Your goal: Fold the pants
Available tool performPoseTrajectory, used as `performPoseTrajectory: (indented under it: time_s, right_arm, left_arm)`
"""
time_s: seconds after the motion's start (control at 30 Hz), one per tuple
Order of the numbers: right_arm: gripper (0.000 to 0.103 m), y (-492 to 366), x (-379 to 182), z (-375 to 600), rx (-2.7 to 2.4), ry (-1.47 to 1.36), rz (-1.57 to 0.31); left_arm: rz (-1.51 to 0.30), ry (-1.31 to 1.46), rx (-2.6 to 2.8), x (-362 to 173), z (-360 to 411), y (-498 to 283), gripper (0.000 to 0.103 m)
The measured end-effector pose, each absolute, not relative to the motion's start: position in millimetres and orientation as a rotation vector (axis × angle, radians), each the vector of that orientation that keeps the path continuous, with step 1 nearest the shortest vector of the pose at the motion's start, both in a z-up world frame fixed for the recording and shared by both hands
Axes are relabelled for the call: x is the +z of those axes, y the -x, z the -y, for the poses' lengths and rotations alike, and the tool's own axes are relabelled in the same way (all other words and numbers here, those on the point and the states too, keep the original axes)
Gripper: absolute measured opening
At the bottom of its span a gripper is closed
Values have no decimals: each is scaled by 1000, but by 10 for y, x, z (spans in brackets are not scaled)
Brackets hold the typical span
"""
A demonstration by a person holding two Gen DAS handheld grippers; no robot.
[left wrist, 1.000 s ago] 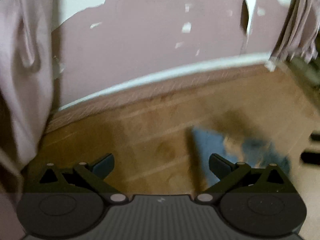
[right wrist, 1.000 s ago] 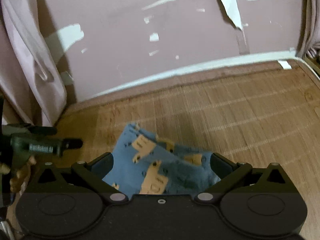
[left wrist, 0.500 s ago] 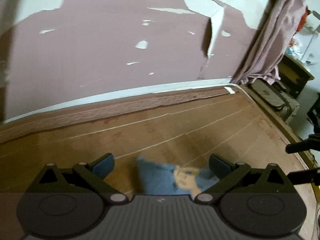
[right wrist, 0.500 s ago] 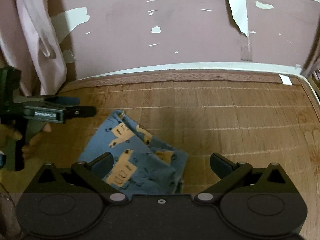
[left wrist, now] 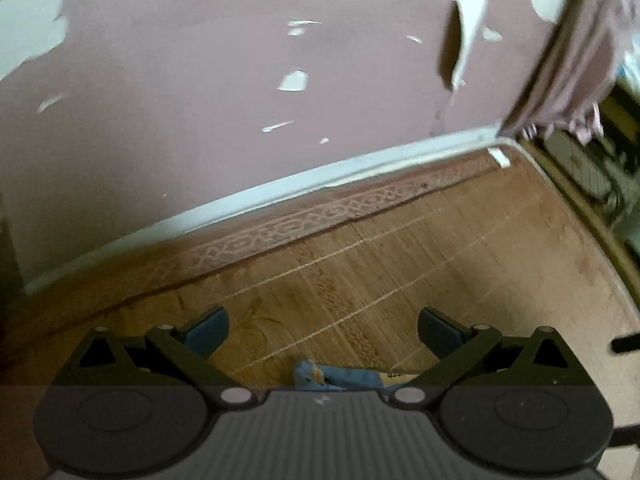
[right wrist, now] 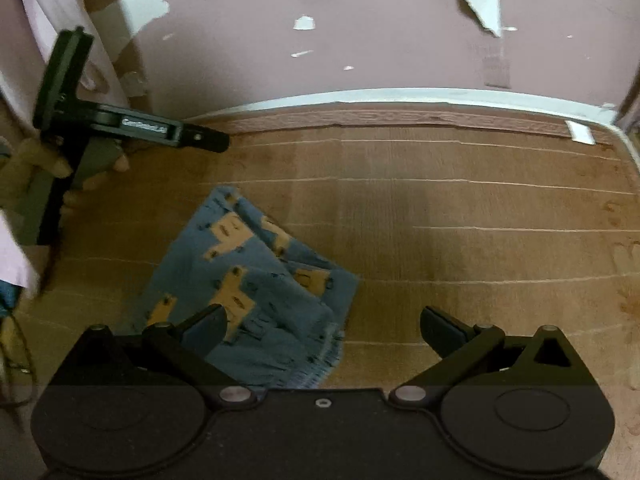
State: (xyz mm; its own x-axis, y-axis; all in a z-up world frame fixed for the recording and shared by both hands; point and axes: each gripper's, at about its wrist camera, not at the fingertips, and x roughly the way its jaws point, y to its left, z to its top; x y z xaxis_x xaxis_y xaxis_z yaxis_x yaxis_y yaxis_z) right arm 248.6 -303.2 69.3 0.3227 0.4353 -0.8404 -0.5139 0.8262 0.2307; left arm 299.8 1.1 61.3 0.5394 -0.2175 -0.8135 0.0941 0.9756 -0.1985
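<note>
Here the folded pants (right wrist: 256,292) lie on a woven mat (right wrist: 460,208) whose far edge meets a peeling mauve wall (right wrist: 360,24). Both the left gripper (left wrist: 322,330) and right gripper (right wrist: 322,330) hover spread and empty.

From my right hand-held gripper (right wrist: 322,330) I see the folded pants (right wrist: 256,296) lying on the mat (right wrist: 480,208), below and left of my fingers. The left hand-held gripper (right wrist: 208,142) hangs beyond them, further left. The wall (right wrist: 360,40) stands behind the mat, a curtain (left wrist: 572,60) at its far right corner.
</note>
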Motion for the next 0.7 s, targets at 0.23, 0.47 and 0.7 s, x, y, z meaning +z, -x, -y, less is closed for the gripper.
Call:
performPoseTrajectory:
  time_s: [0.23, 0.47, 0.7]
  right_arm:
    - [103, -2485, 187, 3120, 822, 25, -924]
    - [103, -2497, -263, 3306, 991, 75, -863]
    - [102, -2582, -484, 3471, 1073, -50, -867]
  left_arm:
    - [-920, 267, -75, 468, -181, -2787, 103]
    - [-931, 230, 116, 472, 17, -2402, 103]
    - [-1074, 223, 240, 523, 320, -1836, 103]
